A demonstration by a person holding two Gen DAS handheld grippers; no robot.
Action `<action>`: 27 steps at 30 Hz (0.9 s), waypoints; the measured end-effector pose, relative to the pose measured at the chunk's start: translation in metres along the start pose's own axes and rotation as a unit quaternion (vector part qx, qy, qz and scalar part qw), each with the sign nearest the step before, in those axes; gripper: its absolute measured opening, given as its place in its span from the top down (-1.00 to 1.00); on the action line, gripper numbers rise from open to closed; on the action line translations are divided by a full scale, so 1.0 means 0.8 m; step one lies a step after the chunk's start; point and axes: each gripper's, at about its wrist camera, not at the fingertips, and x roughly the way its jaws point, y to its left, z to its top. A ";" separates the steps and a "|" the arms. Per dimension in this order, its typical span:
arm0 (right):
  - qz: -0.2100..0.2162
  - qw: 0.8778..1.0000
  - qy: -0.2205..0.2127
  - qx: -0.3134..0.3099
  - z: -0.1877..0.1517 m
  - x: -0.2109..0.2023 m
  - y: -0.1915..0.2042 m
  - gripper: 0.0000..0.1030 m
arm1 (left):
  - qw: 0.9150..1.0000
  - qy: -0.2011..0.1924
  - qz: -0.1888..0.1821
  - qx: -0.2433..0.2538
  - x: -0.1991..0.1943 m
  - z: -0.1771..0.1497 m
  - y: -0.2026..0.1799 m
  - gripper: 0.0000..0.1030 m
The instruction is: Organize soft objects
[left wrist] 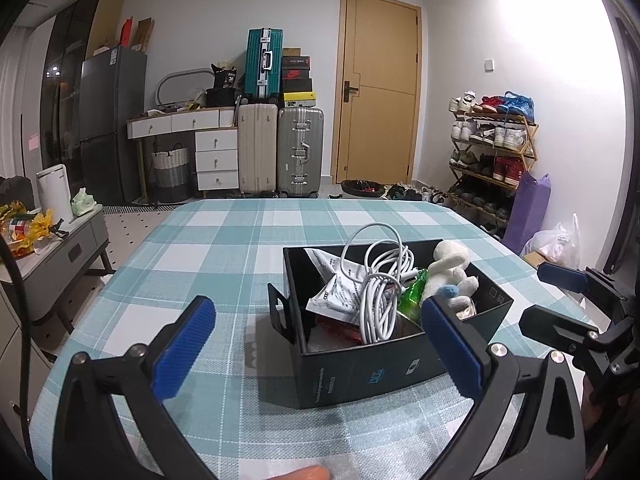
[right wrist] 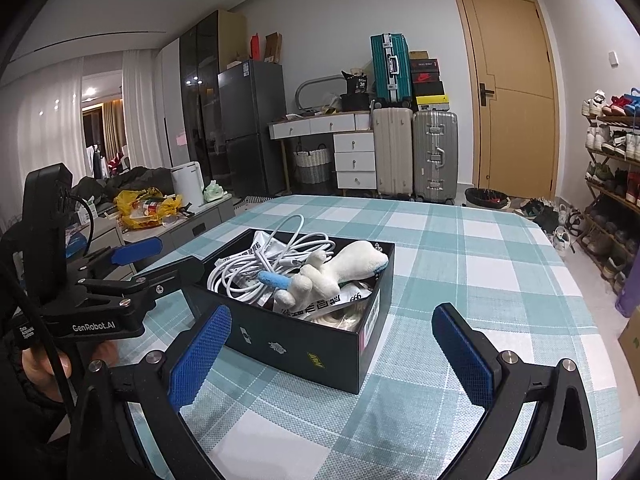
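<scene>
A black box (left wrist: 372,368) sits near the centre of both frames on the teal-and-white checked tablecloth (left wrist: 208,248), and in it lie the soft things I am sorting. From the left wrist view I see a white plush toy (left wrist: 450,270) resting against the box's right-hand wall, a coiled white cable (left wrist: 380,280) at the middle with a loop rising above the rim, a crumpled white packet (left wrist: 340,294) to its left and a green wrapper (left wrist: 412,296) between cable and toy. A dark flap (left wrist: 280,308) stands out from the box's left side.

My left gripper (left wrist: 318,344) fills the lower part of that frame, its blue-padded fingers (left wrist: 184,344) spread wide and holding nothing; the right-hand pad overlaps the box's near corner in the picture, though I cannot tell whether it touches. At the right edge of the same frame my right gripper (left wrist: 550,296) comes in from the side, its two fingers apart.

In the right wrist view the plush toy (right wrist: 340,272) lies across the top of the cable (right wrist: 256,264) and printed packets (right wrist: 340,300), a pale blue piece (right wrist: 274,280) by its limbs. The right gripper (right wrist: 332,352) occupies the lower frame, released and empty, the box (right wrist: 304,344) just beyond its fingertips. The left gripper (right wrist: 156,260) reaches in from the left of the frame toward the box's near-left wall, a hand (right wrist: 44,364) gripping its handle at lower left.
</scene>
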 end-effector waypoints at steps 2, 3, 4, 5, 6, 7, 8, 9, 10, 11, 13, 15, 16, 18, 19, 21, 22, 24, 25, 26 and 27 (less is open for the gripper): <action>-0.001 1.000 -0.002 0.002 0.000 -0.001 -0.001 -0.98 | 1.000 -0.002 0.000 0.000 -0.001 0.000 0.000 -1.00; 0.000 1.000 -0.003 0.003 0.000 -0.001 -0.001 -0.98 | 1.000 -0.004 -0.001 0.000 -0.001 0.000 0.001 -1.00; 0.000 1.000 -0.003 0.004 0.000 -0.002 -0.001 -0.98 | 1.000 -0.004 -0.002 0.001 -0.001 0.000 0.000 -1.00; -0.001 1.000 -0.004 0.004 0.000 -0.002 -0.001 -0.98 | 1.000 -0.004 -0.002 0.002 -0.002 0.000 0.000 -1.00; -0.001 1.000 -0.005 0.004 0.000 -0.003 -0.001 -0.98 | 1.000 -0.005 -0.002 0.002 -0.002 0.000 -0.001 -1.00; -0.001 1.000 -0.006 0.003 0.000 -0.003 0.000 -0.98 | 1.000 -0.005 -0.002 0.002 -0.002 0.000 0.000 -1.00; -0.001 1.000 -0.006 0.002 0.000 -0.004 -0.001 -0.98 | 1.000 -0.005 -0.002 0.002 -0.002 0.000 -0.001 -1.00; -0.001 1.000 -0.006 0.003 0.000 -0.004 -0.001 -0.98 | 1.000 -0.005 -0.002 0.001 -0.002 0.000 -0.001 -1.00; 0.000 1.000 -0.007 0.002 0.000 -0.004 -0.002 -0.98 | 1.000 -0.005 -0.002 0.001 -0.002 0.000 -0.001 -1.00; 0.000 1.000 -0.007 0.002 0.000 -0.004 -0.002 -0.98 | 1.000 -0.005 -0.002 0.001 -0.002 0.000 -0.001 -1.00; 0.000 1.000 -0.007 0.002 0.000 -0.004 -0.001 -0.98 | 1.000 -0.005 -0.002 0.002 -0.002 0.000 -0.001 -1.00; 0.000 1.000 -0.007 0.002 0.000 -0.004 -0.001 -0.98 | 1.000 -0.006 -0.001 0.002 -0.003 0.000 -0.001 -1.00; 0.000 1.000 -0.007 0.002 0.000 -0.004 -0.001 -0.98 | 1.000 -0.006 -0.002 0.003 -0.003 0.000 -0.001 -1.00; -0.001 1.000 -0.008 0.001 0.001 -0.005 -0.001 -0.98 | 1.000 -0.006 -0.001 0.002 -0.003 0.000 -0.001 -1.00; -0.001 1.000 -0.008 0.000 0.001 -0.005 -0.002 -0.98 | 1.000 -0.007 -0.001 0.002 -0.004 0.000 -0.001 -1.00; 0.000 1.000 -0.009 0.001 0.001 -0.005 -0.002 -0.98 | 1.000 -0.008 -0.001 0.002 -0.004 0.001 -0.001 -1.00; 0.000 1.000 -0.008 0.001 0.001 -0.005 -0.002 -0.98 | 1.000 -0.008 -0.001 0.002 -0.004 0.001 -0.001 -1.00; 0.000 1.000 -0.008 0.001 0.000 -0.005 -0.001 -0.98 | 1.000 -0.007 -0.002 0.002 -0.004 0.002 -0.001 -1.00; 0.000 1.000 -0.008 0.001 0.000 -0.005 -0.001 -0.98 | 1.000 -0.007 -0.002 0.002 -0.004 0.002 -0.001 -1.00; -0.001 1.000 -0.008 0.001 0.000 -0.005 -0.001 -0.98 | 1.000 -0.008 -0.001 0.002 -0.005 0.001 -0.001 -1.00; -0.001 1.000 -0.009 0.001 0.000 -0.005 -0.001 -0.98 | 1.000 -0.008 -0.002 0.002 -0.004 0.001 -0.001 -1.00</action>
